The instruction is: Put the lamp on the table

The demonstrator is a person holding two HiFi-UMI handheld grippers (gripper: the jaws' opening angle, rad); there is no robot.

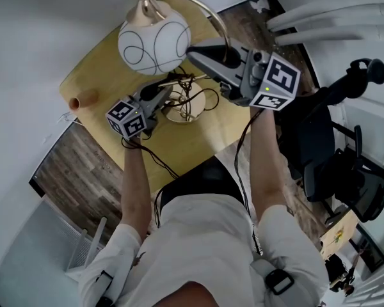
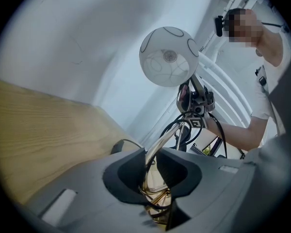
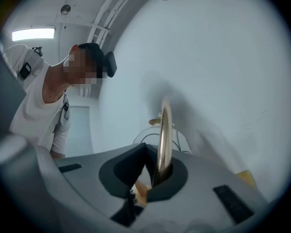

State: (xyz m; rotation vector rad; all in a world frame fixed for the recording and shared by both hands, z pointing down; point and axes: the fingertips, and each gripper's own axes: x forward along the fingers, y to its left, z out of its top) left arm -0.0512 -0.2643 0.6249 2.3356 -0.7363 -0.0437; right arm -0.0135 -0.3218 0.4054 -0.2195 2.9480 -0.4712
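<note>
Lamp (image 1: 155, 43) is on the yellow table (image 1: 109, 75), its gold base (image 1: 185, 110) down on the wood, a little in from the edge nearest the person, by the look of it. The round white shade hangs out over the far half of the table on a curved gold stem (image 1: 212, 16). Right gripper (image 1: 208, 56) is up high, jaws clamped tight on that stem where it arcs over. Left gripper (image 1: 166, 93) is low, just beside the base: its jaws stand apart with the lower stem running up between them, pads not pressing on it. A black cable (image 1: 159, 160) trails from the base off the near edge. Over by the left corner lies a small orange-brown cylinder (image 1: 83, 100), well apart from the lamp. A dark office chair (image 1: 345, 152) stands off the table's right side.
</note>
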